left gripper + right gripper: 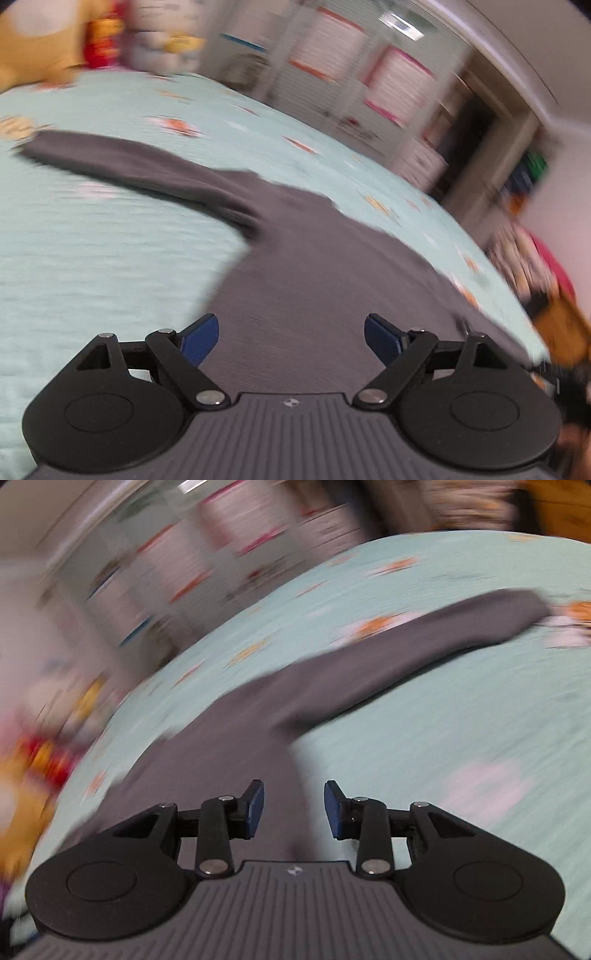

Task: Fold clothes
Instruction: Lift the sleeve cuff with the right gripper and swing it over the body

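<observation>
My left gripper (291, 338) stands wide apart, nothing between its blue pads (201, 338), hanging above the grey garment (314, 266). From these fingers the body of that garment spreads away toward twelve o'clock, and one long sleeve (122, 166) runs off toward ten o'clock, lying flat on the pale mint bedspread (92, 258). The bedspread shows at nine o'clock of the gripper and again past the garment at two o'clock, dotted with small orange prints.

My right gripper (294, 810) is partly parted and empty; no cloth sits between its pads (256, 812). The garment's body (221, 746) lies under and ahead of the left finger, toward eleven and twelve o'clock, with its edge running just between the fingers. Its other sleeve (406, 653) stretches away toward two o'clock across the bedspread (461, 720), which fills everything at three o'clock.

Farther out, both views are smeared by blur. Past the bed, white shelving with bins (369, 81) shows at one o'clock in the left view, and soft toys (99, 37), yellow and red, sit at eleven o'clock at the bed's far edge.
</observation>
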